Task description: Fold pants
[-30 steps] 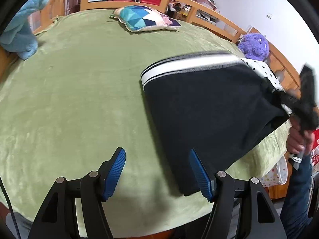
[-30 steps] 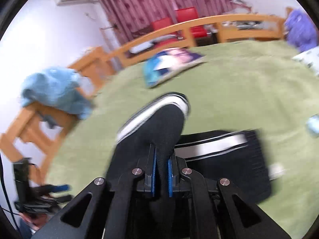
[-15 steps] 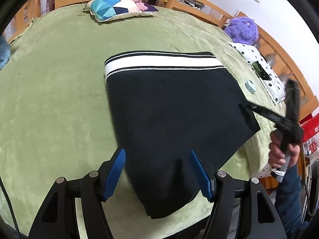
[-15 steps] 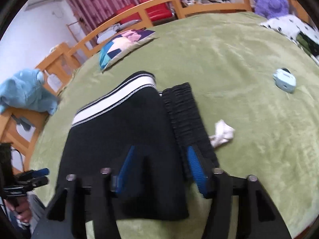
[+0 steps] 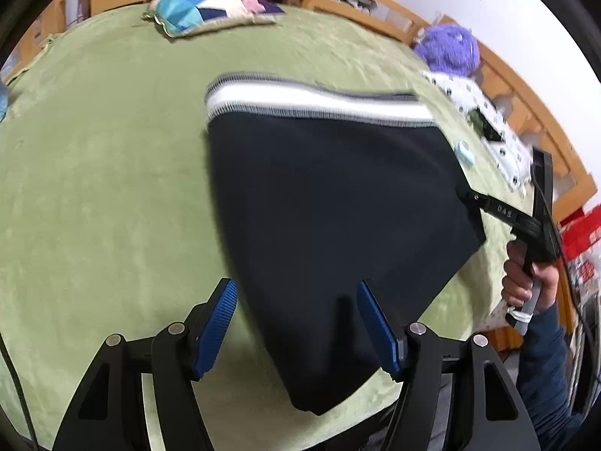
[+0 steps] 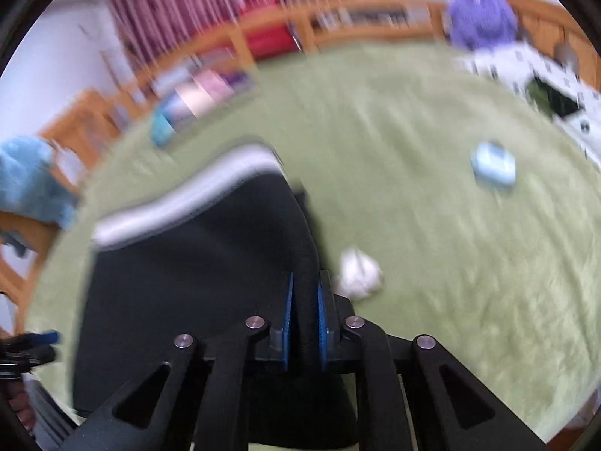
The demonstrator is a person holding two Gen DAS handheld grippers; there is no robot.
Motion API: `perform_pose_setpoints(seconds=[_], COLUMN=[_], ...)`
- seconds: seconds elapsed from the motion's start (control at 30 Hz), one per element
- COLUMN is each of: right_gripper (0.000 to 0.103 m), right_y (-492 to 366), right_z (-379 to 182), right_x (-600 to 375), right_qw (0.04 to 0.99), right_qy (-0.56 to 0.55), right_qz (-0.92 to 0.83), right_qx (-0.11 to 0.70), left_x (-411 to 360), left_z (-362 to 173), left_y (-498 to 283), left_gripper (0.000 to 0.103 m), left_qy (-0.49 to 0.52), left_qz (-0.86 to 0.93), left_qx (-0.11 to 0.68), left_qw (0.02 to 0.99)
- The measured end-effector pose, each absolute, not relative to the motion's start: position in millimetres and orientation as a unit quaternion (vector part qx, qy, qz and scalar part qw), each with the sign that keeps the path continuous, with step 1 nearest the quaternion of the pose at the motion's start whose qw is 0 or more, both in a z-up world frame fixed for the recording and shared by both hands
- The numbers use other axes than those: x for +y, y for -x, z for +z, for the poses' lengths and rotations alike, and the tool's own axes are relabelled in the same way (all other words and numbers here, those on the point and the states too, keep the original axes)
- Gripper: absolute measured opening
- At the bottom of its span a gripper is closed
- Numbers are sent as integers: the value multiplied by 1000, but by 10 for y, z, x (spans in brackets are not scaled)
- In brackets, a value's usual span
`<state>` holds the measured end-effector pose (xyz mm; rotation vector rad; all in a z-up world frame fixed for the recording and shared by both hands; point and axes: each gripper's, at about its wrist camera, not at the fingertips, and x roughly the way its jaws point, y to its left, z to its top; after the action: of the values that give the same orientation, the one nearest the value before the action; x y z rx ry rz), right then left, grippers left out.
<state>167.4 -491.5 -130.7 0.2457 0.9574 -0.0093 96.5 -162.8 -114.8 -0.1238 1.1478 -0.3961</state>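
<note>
The black pants [image 5: 330, 218] with a white striped waistband [image 5: 319, 103] lie folded on the green bedspread [image 5: 105, 173]. My left gripper [image 5: 296, 323] is open and hovers over the pants' near corner, holding nothing. My right gripper [image 6: 303, 300] is shut on the right edge of the pants [image 6: 195, 293]; it also shows in the left wrist view [image 5: 465, 195] at the pants' right side. The right wrist view is blurred by motion.
A patterned pillow [image 5: 210, 7] lies at the far side. A purple plush [image 5: 449, 49] and a dotted cloth [image 5: 484, 112] sit far right. A small light-blue object [image 6: 494, 165] and a white crumpled wad [image 6: 358, 274] lie right of the pants. Wooden rails [image 5: 375, 3] ring the bed.
My right gripper opened half a second ago and has now shut on the pants' right edge. The left gripper stayed open above the near corner.
</note>
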Motion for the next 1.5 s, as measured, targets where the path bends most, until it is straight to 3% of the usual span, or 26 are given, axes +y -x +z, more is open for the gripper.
perform_pose_setpoints(seconds=[0.17, 0.3, 0.37, 0.43, 0.53, 0.67, 0.87, 1.17, 1.27, 1.33, 1.37, 1.43, 1.5], right_gripper=[28, 31, 39, 62, 71, 71, 72, 73, 66, 58, 54, 38, 31], right_y=[-1424, -1412, -1404, -1455, -1671, -2039, -2242, -2358, -2328, -2292, -2256, -2157, -2093], right_z=[-1328, -1246, -1120, -1038, -1029, -1318, -1557, -1686, -1684, -1651, -1601, -1447, -1314], right_x=[-4842, -4820, -4832, -4880, -4854, -4810, -4789, -4755, -4817, -4829, -4812, -4782, -4742], right_qw=[882, 882, 892, 901, 899, 868, 853, 844, 838, 840, 846, 857, 862], right_qy=[-87, -49, -54, -69, -81, -92, -123, -148, -179, -188, -186, -186, -194], right_qz=[4, 14, 11, 21, 52, 69, 99, 104, 108, 104, 98, 92, 89], right_qx=[462, 469, 448, 427, 428, 483, 497, 505, 504, 498, 491, 471, 459], left_x=[-1752, -1666, -1661, -1628, -1588, -1594, -1631, -1583, -1577, -1635, -1660, -1637, -1556], left_z=[-1678, -1463, -1332, -1259, -1246, -1335, -1524, -1774, -1784, -1690, -1609, -1457, -1294], left_y=[-853, -831, -885, -1018, -1285, -1590, -1824, -1950, -1962, -1934, -1910, -1875, -1871], left_gripper=[67, 65, 65, 65, 65, 65, 65, 76, 65, 27, 22, 13, 13], left_qy=[60, 66, 44, 50, 62, 69, 71, 112, 130, 118, 103, 95, 105], left_qz=[-193, -199, -196, -197, -177, -163, -154, -170, -184, -199, -206, -212, -224], left_qx=[612, 573, 556, 548, 541, 539, 551, 562, 559, 546, 534, 514, 500], left_qw=[764, 792, 806, 811, 819, 823, 817, 802, 798, 805, 813, 826, 830])
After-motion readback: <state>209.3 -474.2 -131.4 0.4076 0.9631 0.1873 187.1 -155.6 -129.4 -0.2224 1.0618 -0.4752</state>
